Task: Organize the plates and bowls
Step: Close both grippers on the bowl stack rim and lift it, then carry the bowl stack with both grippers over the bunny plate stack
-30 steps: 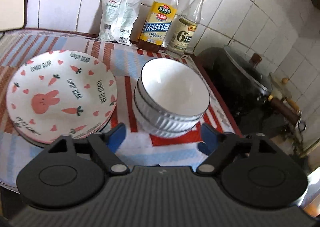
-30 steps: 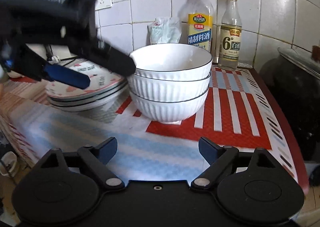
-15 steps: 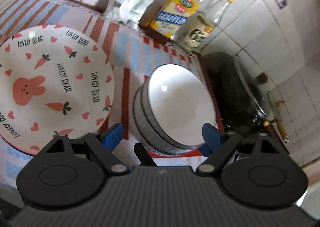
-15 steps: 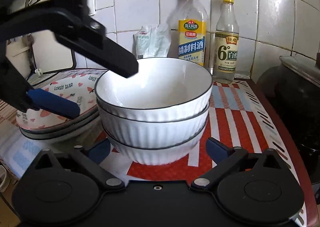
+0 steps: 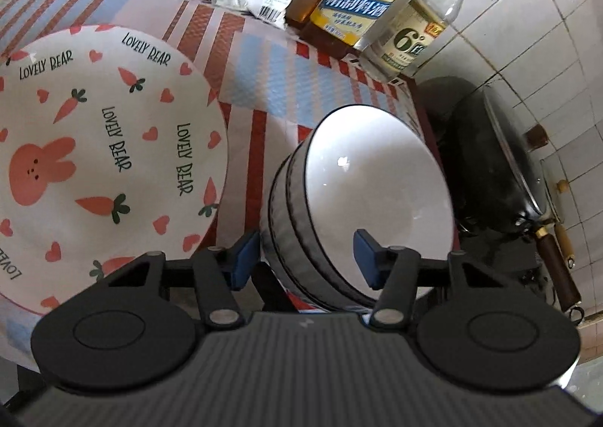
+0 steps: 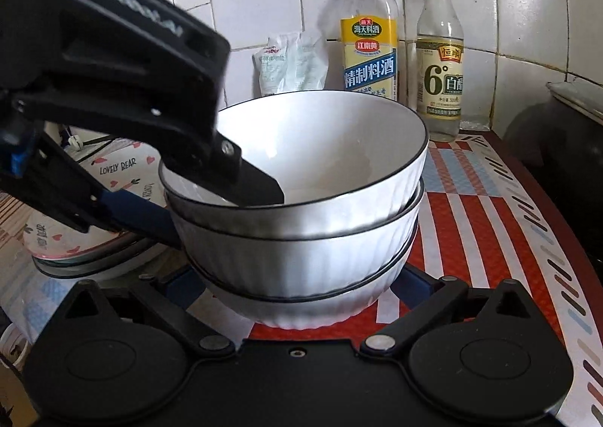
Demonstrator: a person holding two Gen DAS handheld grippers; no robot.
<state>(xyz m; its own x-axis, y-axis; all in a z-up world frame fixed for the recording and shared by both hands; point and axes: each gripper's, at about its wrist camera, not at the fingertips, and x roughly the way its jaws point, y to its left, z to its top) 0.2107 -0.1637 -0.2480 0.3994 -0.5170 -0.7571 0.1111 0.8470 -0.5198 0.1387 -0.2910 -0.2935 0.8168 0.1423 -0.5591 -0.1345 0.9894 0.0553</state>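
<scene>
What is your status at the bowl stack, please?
Left tongs straddling top bowl's rim, jaws just closing, not yet clamped. Right tongs just opened wide, flanking bottom bowl. Plate stack alongside, nothing blocking.

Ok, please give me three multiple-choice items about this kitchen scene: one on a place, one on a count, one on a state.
1. In the left wrist view, where do the white bowls stand from the rabbit plate? A on it; B to its right; C to its left.
2. How many white bowls are stacked? A two; B four; C three.
3. How does the left gripper meet the top bowl? A one finger inside, one outside; B both inside; C far away.
Key: B, they stand beside its right edge; C, three rims show; A, its jaws, just closing, straddle the rim.
</scene>
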